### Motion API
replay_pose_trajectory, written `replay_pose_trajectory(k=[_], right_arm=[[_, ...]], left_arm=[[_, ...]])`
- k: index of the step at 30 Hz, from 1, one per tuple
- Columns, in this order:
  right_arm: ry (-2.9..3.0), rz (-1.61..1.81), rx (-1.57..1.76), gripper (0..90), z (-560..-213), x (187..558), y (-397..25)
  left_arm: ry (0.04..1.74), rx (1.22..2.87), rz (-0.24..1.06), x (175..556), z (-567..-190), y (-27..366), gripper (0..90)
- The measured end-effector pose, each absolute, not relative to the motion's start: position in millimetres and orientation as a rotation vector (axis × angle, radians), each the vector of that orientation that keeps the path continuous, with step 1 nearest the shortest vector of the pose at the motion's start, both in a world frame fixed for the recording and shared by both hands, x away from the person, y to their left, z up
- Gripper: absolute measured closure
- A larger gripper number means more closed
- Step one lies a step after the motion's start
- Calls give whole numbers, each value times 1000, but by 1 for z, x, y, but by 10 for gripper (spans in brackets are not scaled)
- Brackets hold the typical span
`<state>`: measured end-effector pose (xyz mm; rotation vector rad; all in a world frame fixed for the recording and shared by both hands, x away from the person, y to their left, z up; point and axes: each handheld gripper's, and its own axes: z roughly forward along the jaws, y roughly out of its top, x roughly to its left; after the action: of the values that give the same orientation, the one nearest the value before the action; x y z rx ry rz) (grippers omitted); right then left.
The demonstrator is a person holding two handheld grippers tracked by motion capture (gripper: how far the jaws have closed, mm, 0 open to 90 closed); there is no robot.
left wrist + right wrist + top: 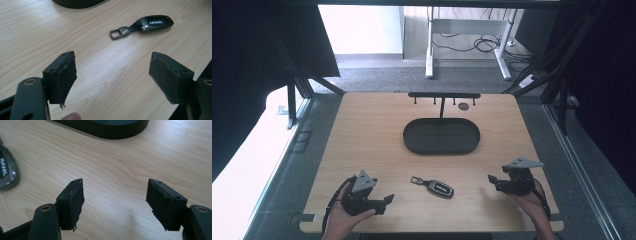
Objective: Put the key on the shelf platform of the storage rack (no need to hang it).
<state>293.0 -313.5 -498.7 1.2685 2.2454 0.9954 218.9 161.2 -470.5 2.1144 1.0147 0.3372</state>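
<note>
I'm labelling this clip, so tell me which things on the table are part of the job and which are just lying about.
Part of the job:
black car key fob with metal clip
left gripper, jaws open
right gripper, jaws open

Probably part of it:
black oval tray
black hook rack standing behind the tray

Just lying about:
small dark round disc

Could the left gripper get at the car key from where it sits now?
Probably yes. The left gripper is open, and bare table lies between it and the car key, which rests flat and clear of the black tray.
</note>
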Motion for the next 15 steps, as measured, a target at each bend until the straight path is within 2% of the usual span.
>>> replay_pose_trajectory(k=[15], right_arm=[[2417, 947, 1143, 354, -461, 300, -287]], left_arm=[[1017, 2104, 343, 218, -466, 164, 223]])
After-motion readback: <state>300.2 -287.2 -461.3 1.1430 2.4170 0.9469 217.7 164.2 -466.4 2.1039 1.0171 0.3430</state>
